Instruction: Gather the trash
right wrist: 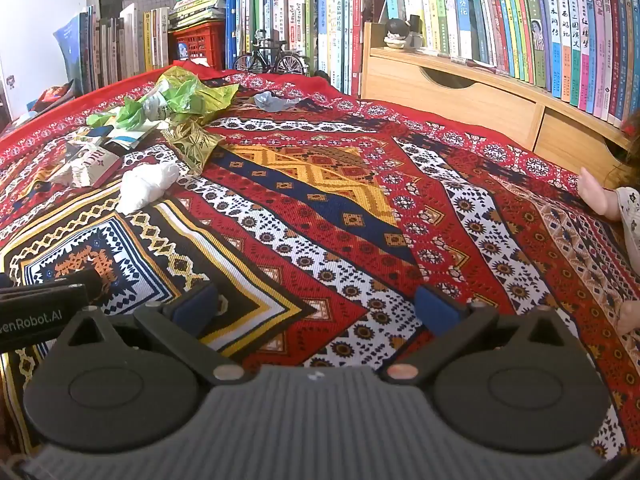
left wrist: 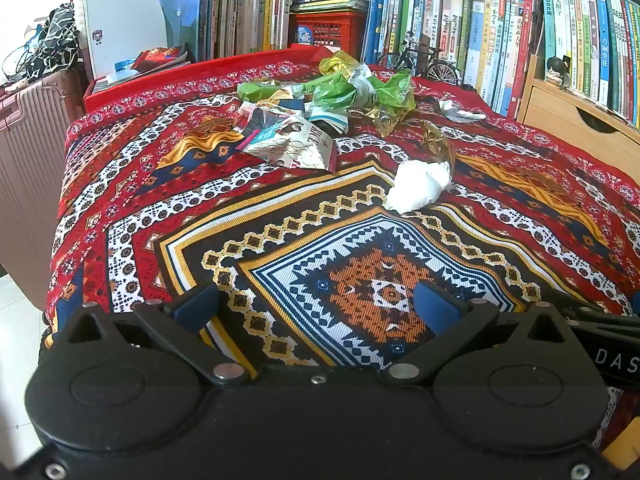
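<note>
Trash clusters near the cloth's far edge (near half bare).

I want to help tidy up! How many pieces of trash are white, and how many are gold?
White crumpled tissue: 1
Gold foil wrappers: 2, the other at
Total: 3

The left gripper body reads "enRobot.AI" (cut off); the right gripper body shows "DAS".
</note>
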